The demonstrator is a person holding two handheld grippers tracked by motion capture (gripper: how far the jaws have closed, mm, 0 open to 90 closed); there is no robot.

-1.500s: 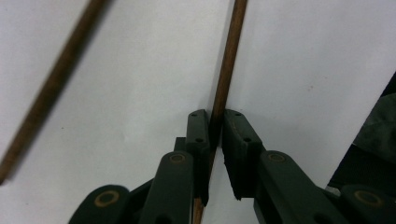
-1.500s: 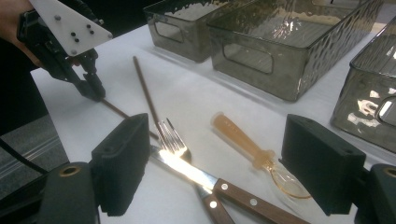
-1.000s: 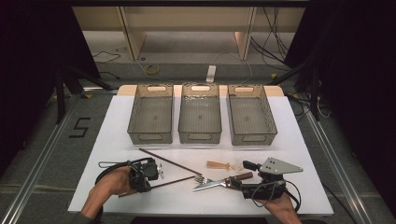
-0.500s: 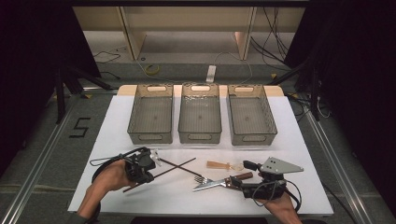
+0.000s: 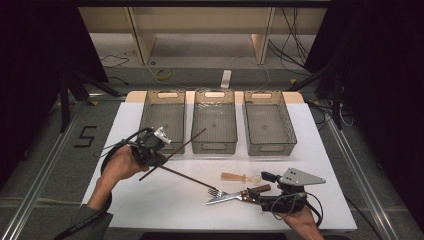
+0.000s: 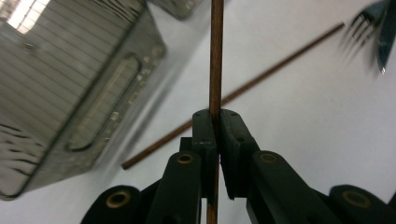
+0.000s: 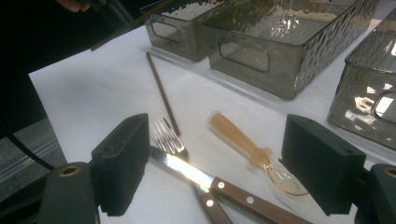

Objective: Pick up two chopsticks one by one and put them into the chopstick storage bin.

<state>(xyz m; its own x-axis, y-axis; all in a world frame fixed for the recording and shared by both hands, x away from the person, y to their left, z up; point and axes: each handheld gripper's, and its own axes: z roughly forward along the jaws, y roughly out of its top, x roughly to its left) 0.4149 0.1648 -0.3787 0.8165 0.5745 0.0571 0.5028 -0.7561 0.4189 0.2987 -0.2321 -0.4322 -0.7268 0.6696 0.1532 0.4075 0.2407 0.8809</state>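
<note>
My left gripper (image 5: 159, 159) is raised just in front of the left bin (image 5: 150, 107), shut on a brown chopstick (image 5: 187, 143) that slants up toward the bins. In the left gripper view the jaws (image 6: 216, 116) pinch that chopstick (image 6: 215, 60). A second chopstick (image 5: 187, 178) lies flat on the white table. My right gripper (image 5: 263, 190) rests near the front edge, open, with the wooden-handled knife (image 7: 187, 172) between its jaws. A metal fork (image 7: 168, 136) and a clear spoon with an orange handle (image 7: 236, 136) lie just beyond them.
Three clear grey bins stand in a row at the back: the left one, a middle bin (image 5: 215, 142) and a right bin (image 5: 289, 131). The white table (image 5: 320, 165) is bare to the right, and dark floor surrounds it.
My left gripper has lifted its chopstick and carried it away from the front edge toward the left bin. The right gripper, knife, fork and spoon have stayed put.
</note>
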